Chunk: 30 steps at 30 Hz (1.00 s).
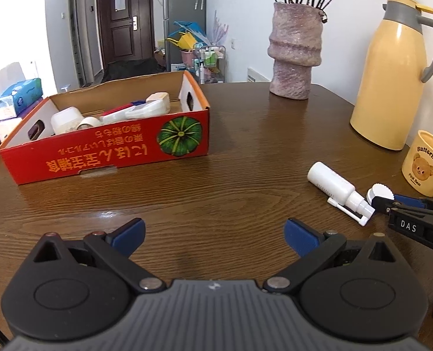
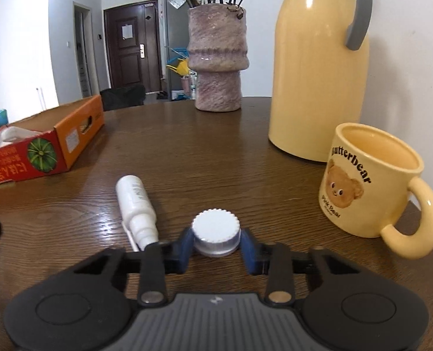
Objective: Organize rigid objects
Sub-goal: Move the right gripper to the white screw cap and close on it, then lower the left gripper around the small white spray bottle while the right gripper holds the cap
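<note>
Right gripper [image 2: 216,241] is pinching a small white bottle cap [image 2: 216,231], its 2 blue pads pressed to the ribbed sides while the cap sits on the wooden surface [image 2: 216,146]; left gripper [image 1: 215,235] hangs spread over bare wood with nothing between its pads. By my reading the step in hand is the pick-up of the cap, and the next move calls for lifting it clear and carrying it across to the red cardboard box [image 1: 105,146], well apart on the far left, without knocking the bottle just beside it.

From largest to smallest: the surface is dark, glossy wood with strong grain. The box is shallow printed cardboard, open-topped, already holding several white plastic items. A tall cream thermos jug [image 2: 319,73] is smooth and glossy with a grey handle. The vase [image 2: 218,58] is rough, mottled pink, stepped in shape. A cream mug [image 2: 371,187] is glazed, with a bear print. The white spray bottle [image 2: 136,204] lies on its side, smooth plastic, nozzle toward the gripper. The cap is round, hard plastic with a knurled rim.
</note>
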Each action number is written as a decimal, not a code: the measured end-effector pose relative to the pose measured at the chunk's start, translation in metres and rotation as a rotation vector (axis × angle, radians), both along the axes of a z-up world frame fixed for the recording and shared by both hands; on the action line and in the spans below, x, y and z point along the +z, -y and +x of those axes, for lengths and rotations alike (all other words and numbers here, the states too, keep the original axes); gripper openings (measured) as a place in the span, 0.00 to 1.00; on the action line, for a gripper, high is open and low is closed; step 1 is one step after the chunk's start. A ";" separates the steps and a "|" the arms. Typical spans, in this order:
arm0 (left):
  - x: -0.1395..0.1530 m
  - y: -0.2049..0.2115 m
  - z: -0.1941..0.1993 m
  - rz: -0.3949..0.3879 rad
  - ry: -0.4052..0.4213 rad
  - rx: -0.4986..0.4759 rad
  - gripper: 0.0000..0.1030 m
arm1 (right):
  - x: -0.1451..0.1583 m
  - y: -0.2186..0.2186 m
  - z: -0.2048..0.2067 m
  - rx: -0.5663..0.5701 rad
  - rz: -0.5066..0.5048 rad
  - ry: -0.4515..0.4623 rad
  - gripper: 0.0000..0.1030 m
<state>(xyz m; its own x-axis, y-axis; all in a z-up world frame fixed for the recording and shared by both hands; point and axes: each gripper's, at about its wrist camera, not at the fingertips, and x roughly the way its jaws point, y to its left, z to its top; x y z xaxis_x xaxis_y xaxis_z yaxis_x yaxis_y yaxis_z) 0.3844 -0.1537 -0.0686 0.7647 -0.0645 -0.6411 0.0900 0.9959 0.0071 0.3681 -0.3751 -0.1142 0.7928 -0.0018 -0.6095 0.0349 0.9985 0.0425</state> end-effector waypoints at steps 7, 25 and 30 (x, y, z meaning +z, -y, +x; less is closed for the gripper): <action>-0.004 0.011 0.007 0.013 -0.003 -0.032 1.00 | 0.003 0.001 -0.009 -0.024 -0.009 0.045 0.30; -0.012 0.050 0.029 0.006 0.011 -0.152 1.00 | 0.014 0.007 -0.056 -0.136 0.024 0.159 0.30; -0.015 0.059 0.035 -0.011 0.008 -0.215 1.00 | 0.015 0.012 -0.065 -0.173 0.039 0.189 0.30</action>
